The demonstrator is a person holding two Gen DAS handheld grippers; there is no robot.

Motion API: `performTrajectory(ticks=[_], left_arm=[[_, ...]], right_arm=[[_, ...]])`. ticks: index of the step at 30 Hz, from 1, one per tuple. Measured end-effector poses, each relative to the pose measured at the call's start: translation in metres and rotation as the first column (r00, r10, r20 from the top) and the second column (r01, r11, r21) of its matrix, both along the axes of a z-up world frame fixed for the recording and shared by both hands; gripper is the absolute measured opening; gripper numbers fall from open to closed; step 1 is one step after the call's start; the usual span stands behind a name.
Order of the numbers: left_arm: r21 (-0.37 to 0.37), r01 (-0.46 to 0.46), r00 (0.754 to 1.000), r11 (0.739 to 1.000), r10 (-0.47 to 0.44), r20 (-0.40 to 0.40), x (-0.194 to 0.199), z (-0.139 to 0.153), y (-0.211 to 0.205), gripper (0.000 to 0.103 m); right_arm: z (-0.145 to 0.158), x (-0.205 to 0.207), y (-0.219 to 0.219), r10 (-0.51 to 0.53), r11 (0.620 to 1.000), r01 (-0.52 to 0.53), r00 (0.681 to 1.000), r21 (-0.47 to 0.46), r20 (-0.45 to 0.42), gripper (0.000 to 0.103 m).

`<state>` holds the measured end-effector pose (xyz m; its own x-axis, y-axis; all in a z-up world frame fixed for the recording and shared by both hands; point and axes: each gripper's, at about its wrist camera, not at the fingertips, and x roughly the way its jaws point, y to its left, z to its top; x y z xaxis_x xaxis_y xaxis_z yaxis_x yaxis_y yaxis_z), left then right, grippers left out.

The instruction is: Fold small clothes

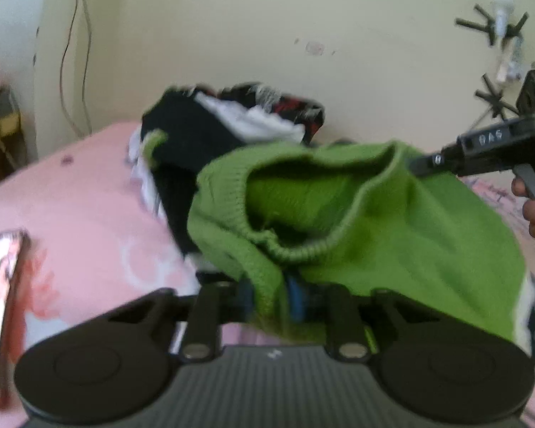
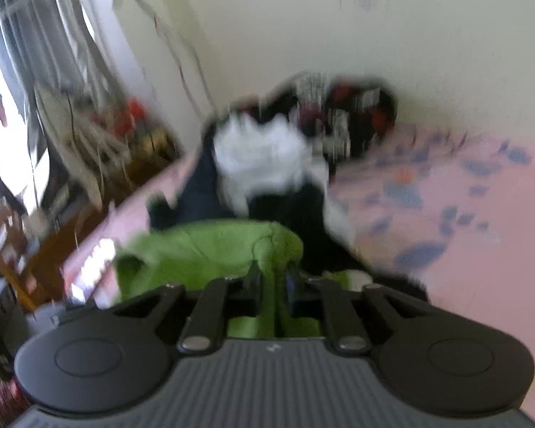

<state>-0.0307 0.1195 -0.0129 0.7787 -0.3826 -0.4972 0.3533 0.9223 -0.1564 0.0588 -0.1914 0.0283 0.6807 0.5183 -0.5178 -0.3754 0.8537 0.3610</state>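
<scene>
A green knitted garment (image 1: 392,214) hangs lifted between both grippers over a pink bed. My left gripper (image 1: 267,296) is shut on its ribbed edge near the neck opening. From the right side of the left wrist view comes the other gripper (image 1: 424,164), a hand behind it, pinching the far edge of the cloth. In the blurred right wrist view the right gripper (image 2: 273,281) is shut on a fold of the green garment (image 2: 210,246). Behind it lies a pile of black, white and red clothes (image 1: 232,121), seen as a blurred clothes pile (image 2: 296,149) from the right wrist.
The pink bedsheet (image 1: 82,199) spreads to the left, with a patterned sheet area (image 2: 463,185) at the right. A printed packet (image 1: 0,285) lies at the left edge. A cream wall (image 1: 267,28) stands behind the bed; cluttered shelves (image 2: 89,149) and a curtain are at the left.
</scene>
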Motion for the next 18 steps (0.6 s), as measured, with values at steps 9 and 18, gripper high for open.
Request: performTrajectory(ticks=[9, 18], left_arm=[[-0.164, 0.107, 0.867, 0.981, -0.011, 0.498, -0.057, 0.181, 0.010, 0.012], [-0.147, 0.170, 0.553, 0.974, 0.029, 0.833, -0.138, 0.304, -0.058, 0.011]], right_arm=[[0.194, -0.171, -0.051, -0.190, 0.976, 0.216, 0.785, 0.028, 0.589, 0.003], [0.289, -0.329, -0.050, -0.335, 0.855, 0.506, 0.367, 0.116, 0.868, 0.003]])
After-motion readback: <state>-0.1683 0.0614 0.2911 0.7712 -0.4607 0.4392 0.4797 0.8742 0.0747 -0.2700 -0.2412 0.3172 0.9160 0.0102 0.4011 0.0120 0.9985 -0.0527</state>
